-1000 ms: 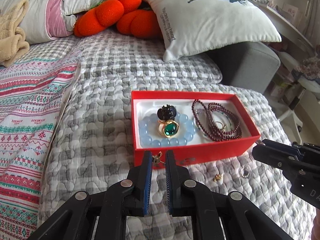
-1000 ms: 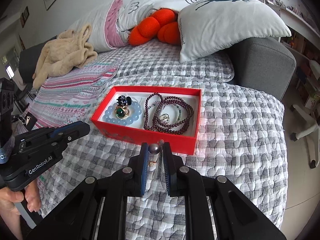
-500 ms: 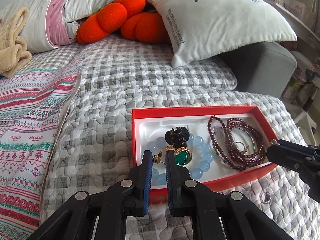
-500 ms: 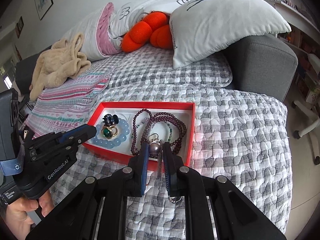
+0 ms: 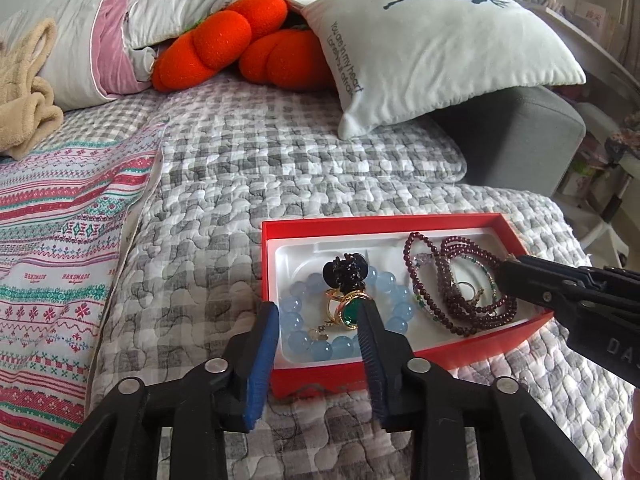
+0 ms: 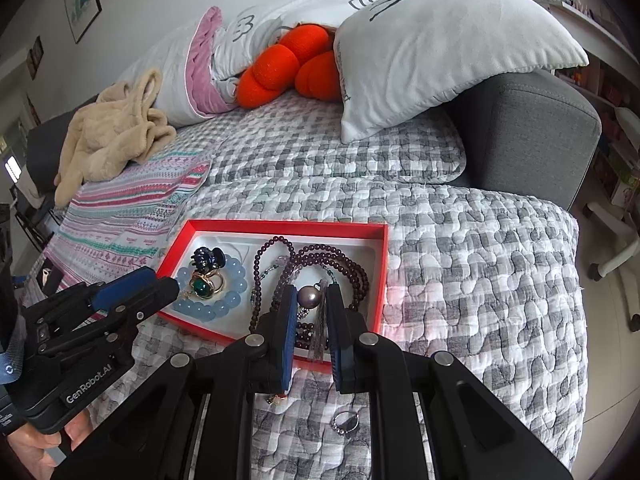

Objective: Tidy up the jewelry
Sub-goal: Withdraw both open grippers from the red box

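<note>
Over the red cardboard box (image 5: 400,364), the left gripper (image 5: 318,320) has just been opening, jaws empty; the right gripper (image 6: 313,296) pinches a round grey pearl earring (image 6: 309,295).

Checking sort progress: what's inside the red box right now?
In the red box: a blue bead bracelet ringing a green-stone gold ring, a dark claw clip on its far side, and coiled maroon beads. The beads cover the tray beneath them.
</note>
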A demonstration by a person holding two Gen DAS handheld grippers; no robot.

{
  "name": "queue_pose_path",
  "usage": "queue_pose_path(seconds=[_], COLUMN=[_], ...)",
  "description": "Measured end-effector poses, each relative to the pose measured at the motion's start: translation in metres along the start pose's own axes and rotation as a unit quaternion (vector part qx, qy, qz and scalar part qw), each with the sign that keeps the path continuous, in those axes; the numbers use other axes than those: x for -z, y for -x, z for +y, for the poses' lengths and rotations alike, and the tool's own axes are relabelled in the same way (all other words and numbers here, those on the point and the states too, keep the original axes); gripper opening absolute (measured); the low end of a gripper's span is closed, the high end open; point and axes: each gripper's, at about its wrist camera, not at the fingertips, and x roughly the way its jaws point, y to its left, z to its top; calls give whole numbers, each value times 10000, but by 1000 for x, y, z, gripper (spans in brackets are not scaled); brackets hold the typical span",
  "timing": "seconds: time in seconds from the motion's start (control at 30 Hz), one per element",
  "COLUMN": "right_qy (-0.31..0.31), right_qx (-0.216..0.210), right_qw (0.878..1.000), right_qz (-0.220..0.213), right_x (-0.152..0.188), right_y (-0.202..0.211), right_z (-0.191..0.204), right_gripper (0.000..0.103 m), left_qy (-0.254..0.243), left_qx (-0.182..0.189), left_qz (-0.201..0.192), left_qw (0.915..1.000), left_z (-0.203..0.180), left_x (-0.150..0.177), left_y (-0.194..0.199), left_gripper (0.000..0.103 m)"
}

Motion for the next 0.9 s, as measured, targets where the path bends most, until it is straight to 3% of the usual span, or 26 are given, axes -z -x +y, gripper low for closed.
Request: queue_pose_path(seconds=[0.07, 0.3, 0.37, 0.43, 0.7, 0.77, 0.9], right_qy=[39, -10, -71, -73, -190, -206, -152], right_qx=[29, -122, -98, -113, -34, 22, 267], right_qw=[10000, 9999, 9999, 9999, 9998, 9997, 9991], right_qz=[12, 73, 87, -2, -5, 98, 275], right_x=[-1, -3, -5, -6, -2, 4, 20], right_y=[-4, -14, -13, -6, 21, 25, 33], right_z=[2, 5, 4, 5, -1, -4, -8], right_gripper=[15, 17, 21, 39, 40, 41, 54], left_qy=[-46, -42, -48, -59, 123, 171, 267], left_qx=[-49, -200, -238, -249, -202, -201, -257], left_qz=[-30, 251, 301, 336, 519, 590, 712], left_qw=[10000, 9995, 9993, 9991, 9984, 9979, 9968], left_z=[1, 10, 12, 13, 15, 14, 13], left_x=[2, 13, 15, 16, 21, 24, 32], left_y=[6, 3, 2, 2, 9, 11, 16], left_gripper=[45, 46, 47, 51, 60, 68, 78])
